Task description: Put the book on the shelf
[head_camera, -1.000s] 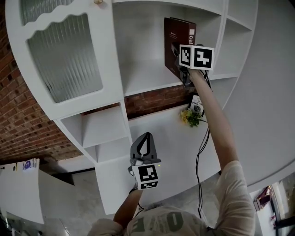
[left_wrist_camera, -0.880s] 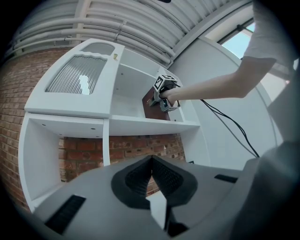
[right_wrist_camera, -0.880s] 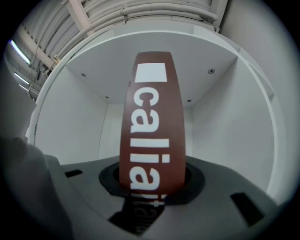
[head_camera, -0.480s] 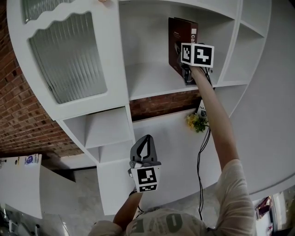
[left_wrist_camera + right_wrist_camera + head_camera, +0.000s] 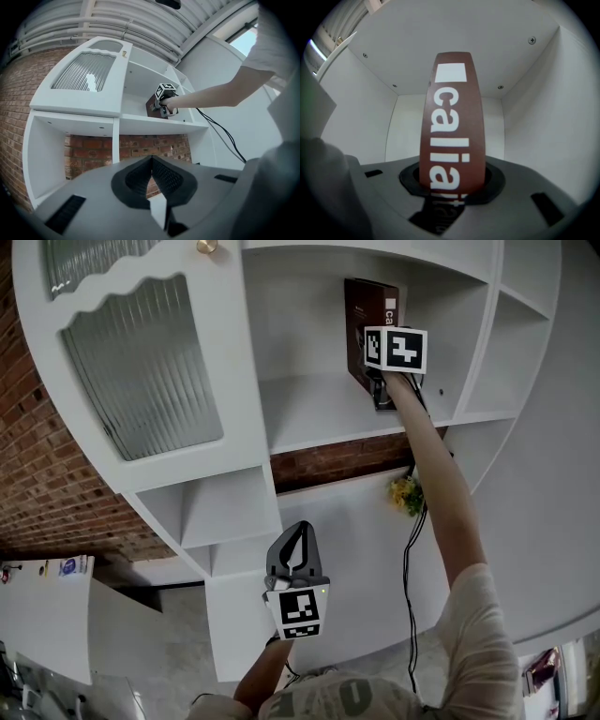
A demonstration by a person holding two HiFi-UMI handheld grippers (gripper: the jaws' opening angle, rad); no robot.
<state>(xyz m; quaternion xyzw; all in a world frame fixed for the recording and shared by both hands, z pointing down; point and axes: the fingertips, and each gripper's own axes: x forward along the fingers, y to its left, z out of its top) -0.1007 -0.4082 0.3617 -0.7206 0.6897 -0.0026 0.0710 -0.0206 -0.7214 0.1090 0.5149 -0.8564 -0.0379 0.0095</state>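
Only its own view shows the right gripper [image 5: 451, 186] pinching the book [image 5: 452, 122]; left gripper [image 5: 151, 163] fingers pressed together.

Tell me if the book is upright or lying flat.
Upright: the book stands vertical in the right claw, inside the shelf.

All three views toward the shelf [image 5: 323, 416]
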